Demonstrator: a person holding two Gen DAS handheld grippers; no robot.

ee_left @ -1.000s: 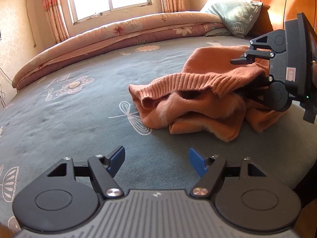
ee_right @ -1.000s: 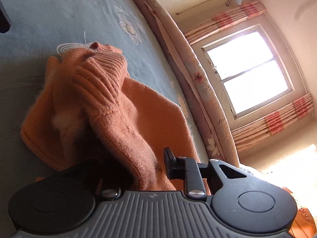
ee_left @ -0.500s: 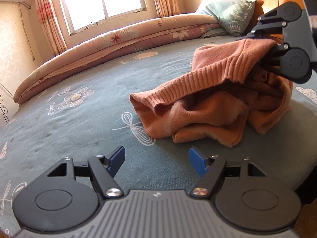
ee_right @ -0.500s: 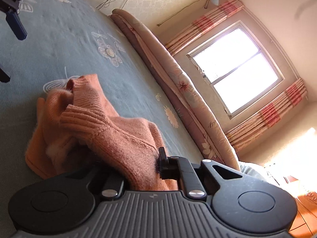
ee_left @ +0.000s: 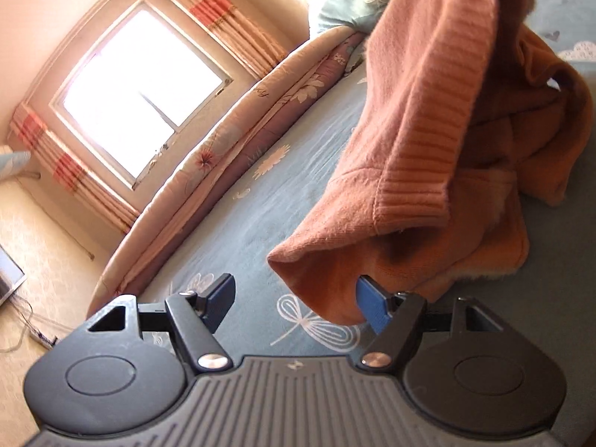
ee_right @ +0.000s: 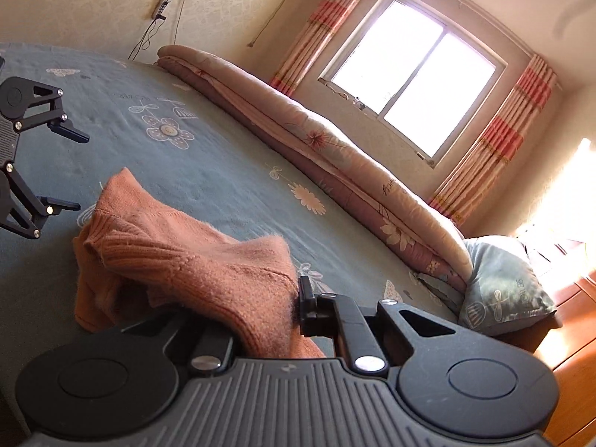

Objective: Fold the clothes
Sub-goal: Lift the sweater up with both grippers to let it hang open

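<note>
Orange sweater half lifted off the bed.

The right gripper (ee_right: pixel 260 320) has just pinched shut on a fold of the orange sweater (ee_right: pixel 178 257) and holds it up, the rest trailing on the blue-grey bedspread (ee_right: pixel 208 171). The left gripper (ee_left: pixel 294 303) stands spread, one blue pad (ee_left: pixel 372 307) at the hanging hem, not clamping it. Beyond lie a rolled quilt (ee_right: pixel 335 152), a pillow (ee_right: pixel 503 283) and the window (ee_right: pixel 409 74).

Rolled quilt (ee_right: pixel 335 156) under curtained window (ee_right: pixel 409 74)
</note>
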